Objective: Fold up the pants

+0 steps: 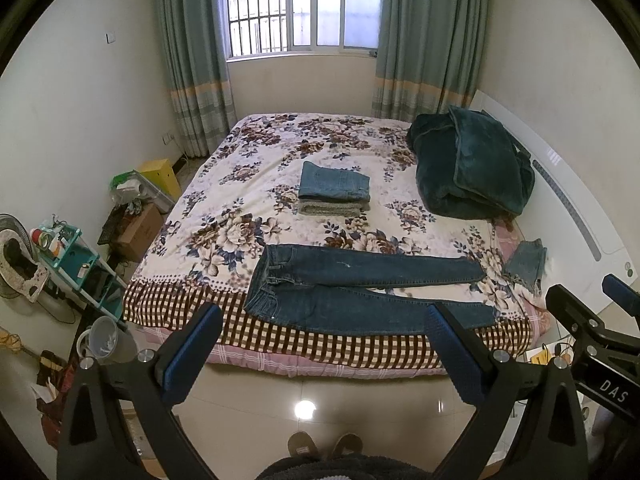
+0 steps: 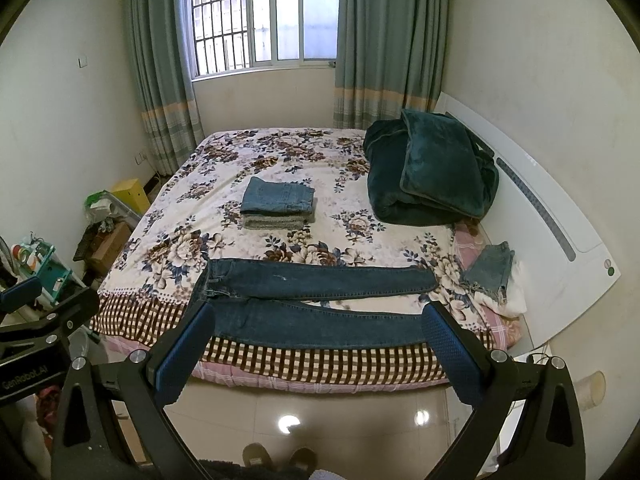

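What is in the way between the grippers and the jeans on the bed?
Nothing visible. The jeans lie spread flat at the bed's near edge, and both the left gripper and right gripper hang open over bare floor in front of them.

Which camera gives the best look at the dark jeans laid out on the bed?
Left wrist: the dark jeans show nearly whole, waistband included. Right wrist: its fingers cover the waist and a cuff.
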The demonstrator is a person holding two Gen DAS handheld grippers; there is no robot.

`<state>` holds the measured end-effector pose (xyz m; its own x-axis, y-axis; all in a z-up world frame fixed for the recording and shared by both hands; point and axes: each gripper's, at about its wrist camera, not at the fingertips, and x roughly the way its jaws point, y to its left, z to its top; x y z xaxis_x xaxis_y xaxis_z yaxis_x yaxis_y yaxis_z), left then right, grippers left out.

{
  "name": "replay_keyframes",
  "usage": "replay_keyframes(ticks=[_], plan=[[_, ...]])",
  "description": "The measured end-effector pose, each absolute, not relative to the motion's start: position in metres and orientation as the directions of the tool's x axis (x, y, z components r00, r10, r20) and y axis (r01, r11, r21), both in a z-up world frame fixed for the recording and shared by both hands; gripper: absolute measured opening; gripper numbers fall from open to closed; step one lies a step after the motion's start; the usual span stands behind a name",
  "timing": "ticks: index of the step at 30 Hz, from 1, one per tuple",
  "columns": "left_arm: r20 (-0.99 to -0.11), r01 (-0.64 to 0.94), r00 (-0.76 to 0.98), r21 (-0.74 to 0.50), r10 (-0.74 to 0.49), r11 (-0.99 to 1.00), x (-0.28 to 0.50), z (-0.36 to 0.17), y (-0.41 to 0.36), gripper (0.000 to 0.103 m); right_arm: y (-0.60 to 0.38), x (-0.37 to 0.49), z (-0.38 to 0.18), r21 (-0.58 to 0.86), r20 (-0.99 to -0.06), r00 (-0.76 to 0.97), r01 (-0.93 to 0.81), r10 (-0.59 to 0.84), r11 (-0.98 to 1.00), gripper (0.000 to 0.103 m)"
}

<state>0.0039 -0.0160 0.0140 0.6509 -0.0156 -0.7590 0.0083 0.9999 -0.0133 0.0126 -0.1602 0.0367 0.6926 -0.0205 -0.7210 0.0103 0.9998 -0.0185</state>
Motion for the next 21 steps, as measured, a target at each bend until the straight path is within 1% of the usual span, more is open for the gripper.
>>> replay_keyframes(ticks=[18,21], plan=[[-0.755,0.008,0.656,-0.018,-0.018,1.0,0.004,0.018,-0.017,0.103,-0.158,0.012,0.039,-0.016,-0.719,0.694,0.01,-0.019,1.0,0.103],[-0.754,0.007,0.657,-0.017,-0.018,1.0,0.004,0.017,-0.017,0.103,-0.157,0.016,0.047,-0.014,-0.722,0.691,0.01,-0.017,1.0,0.103]])
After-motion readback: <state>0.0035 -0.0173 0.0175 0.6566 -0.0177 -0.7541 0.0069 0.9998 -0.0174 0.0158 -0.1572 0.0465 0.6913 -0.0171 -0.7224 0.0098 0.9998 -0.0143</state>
